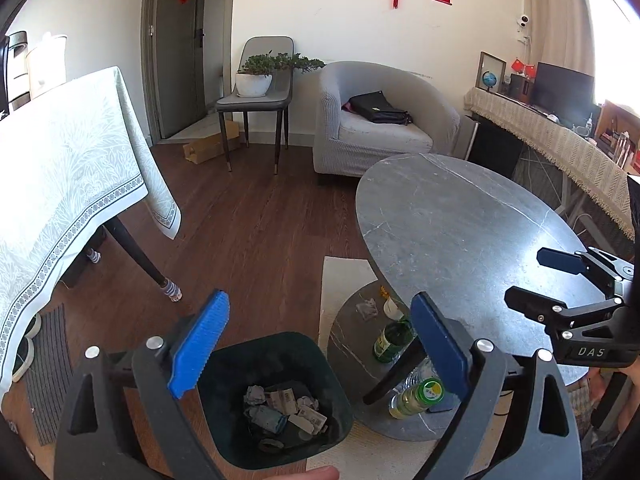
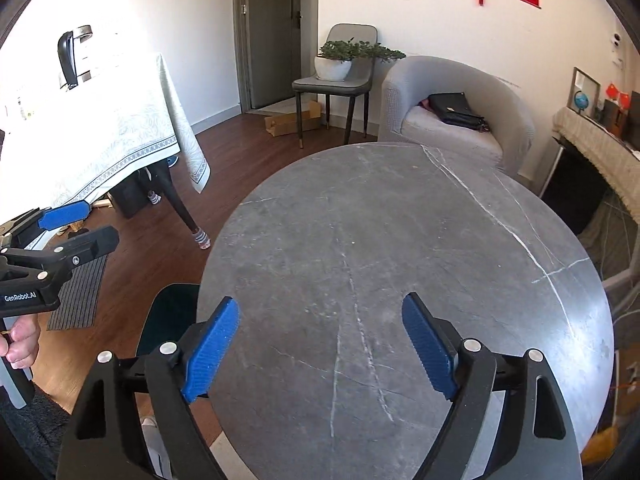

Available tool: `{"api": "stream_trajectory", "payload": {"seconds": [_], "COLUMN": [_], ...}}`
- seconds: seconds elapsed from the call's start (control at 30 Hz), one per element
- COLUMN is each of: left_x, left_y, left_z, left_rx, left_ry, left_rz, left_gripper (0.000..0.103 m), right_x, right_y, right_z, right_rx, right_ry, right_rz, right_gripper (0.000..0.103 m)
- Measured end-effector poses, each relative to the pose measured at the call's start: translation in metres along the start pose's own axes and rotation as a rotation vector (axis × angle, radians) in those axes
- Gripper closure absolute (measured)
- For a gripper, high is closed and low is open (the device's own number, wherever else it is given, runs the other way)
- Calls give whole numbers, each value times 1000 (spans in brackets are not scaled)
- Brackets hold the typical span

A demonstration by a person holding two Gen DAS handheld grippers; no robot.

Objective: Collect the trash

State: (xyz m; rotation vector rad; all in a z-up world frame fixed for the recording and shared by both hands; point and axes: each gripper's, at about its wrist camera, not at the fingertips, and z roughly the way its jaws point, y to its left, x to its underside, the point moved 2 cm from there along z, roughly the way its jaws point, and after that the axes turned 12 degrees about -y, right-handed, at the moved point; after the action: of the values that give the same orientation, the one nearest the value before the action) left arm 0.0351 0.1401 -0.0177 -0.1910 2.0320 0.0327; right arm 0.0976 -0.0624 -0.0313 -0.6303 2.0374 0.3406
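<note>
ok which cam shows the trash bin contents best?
Left wrist. It looks down into the dark bin, with crumpled paper and wrappers visible at the bottom between the open left tongs. The right wrist view shows only a sliver of the bin's rim beside the round table; contents hidden.

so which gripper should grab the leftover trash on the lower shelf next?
Probably left. The left gripper is open over the trash bin, beside the lower shelf with its crumpled paper and green bottle. The right gripper, also open, hovers over the bare tabletop.
</note>
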Motion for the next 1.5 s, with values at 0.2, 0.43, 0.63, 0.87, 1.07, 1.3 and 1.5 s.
{"api": "stream_trajectory", "payload": {"seconds": [0.2,0.43,0.63,0.87,1.07,1.3,1.5], "left_x": [6,8,10,11,11,13,13], "left_y": [-17,-31,-30,-31,-34,-32,-32], "left_z": [4,3,3,3,4,5,5], "left_rx": [-1,-26,-35,-54,-47,-54,-57], "left_ry": [13,-10,-1,1,1,4,4], "left_rz": [10,42,21,20,31,26,27], "left_gripper": [7,7,5,5,5,5,5], "right_x": [8,11,14,14,15,15,15], "right_y": [-25,-38,-35,-36,-37,-36,-35], "right_z": [-9,-16,-19,-19,-19,-20,-20], "right_rx": [44,53,48,44,42,41,40], "right_ry": [0,-14,-18,-20,-21,-23,-21], "right_rz": [7,29,13,11,7,7,7], "right_gripper": [5,4,4,4,4,4,4]}}
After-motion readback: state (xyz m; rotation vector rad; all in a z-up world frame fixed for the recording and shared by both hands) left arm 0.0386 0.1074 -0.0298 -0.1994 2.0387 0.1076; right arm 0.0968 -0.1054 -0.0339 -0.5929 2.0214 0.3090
